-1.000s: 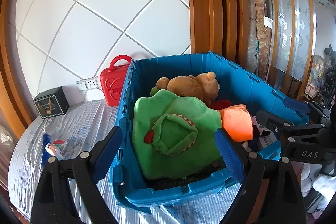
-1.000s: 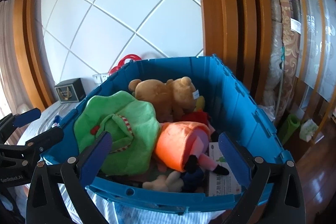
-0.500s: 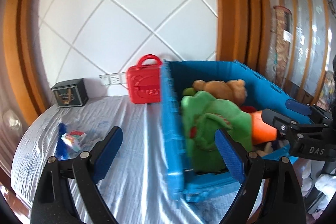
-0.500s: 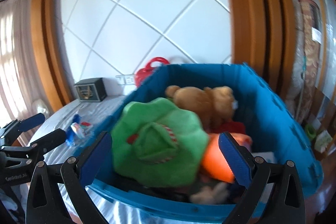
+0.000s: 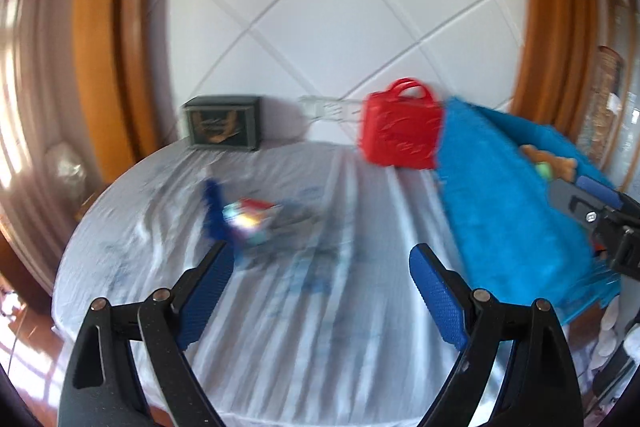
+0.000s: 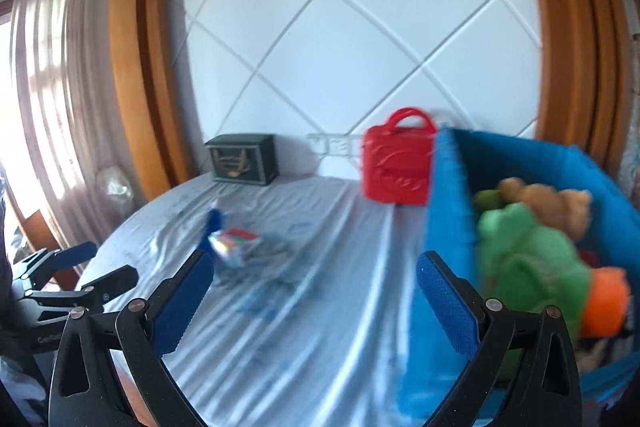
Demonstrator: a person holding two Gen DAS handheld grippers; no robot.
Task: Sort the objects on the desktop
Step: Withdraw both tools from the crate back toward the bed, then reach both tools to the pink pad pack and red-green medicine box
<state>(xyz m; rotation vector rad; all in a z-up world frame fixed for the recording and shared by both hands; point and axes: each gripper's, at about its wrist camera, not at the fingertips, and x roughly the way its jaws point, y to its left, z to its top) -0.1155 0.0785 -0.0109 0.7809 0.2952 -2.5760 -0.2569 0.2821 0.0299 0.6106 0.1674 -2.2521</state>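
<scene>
Both views are blurred by motion. A small colourful packet (image 5: 250, 217) (image 6: 232, 243) lies on the round table beside a blue object (image 5: 214, 207) (image 6: 214, 223). My left gripper (image 5: 320, 291) hovers open and empty just short of them. My right gripper (image 6: 314, 297) is open and empty too, over the table's middle. A blue crate (image 5: 504, 207) (image 6: 448, 203) stands at the right with a green plush (image 6: 528, 251), a brown teddy bear (image 6: 548, 199) and an orange plush (image 6: 604, 303) inside. A red toy case (image 5: 400, 131) (image 6: 396, 163) stands behind the crate.
The table wears a pale, wrinkled plastic cover (image 5: 312, 307) (image 6: 304, 327). A dark box (image 5: 224, 123) (image 6: 244, 159) sits at the back against the white panelled wall, near a socket strip (image 5: 332, 107). Curtains (image 6: 44, 87) hang at the left. Wooden floor shows beyond the table's left edge.
Both grippers have swung left, away from the crate. The crate slid from the middle of both views to the right edge, and the table with the packet came to the centre. Jaws stayed open.
</scene>
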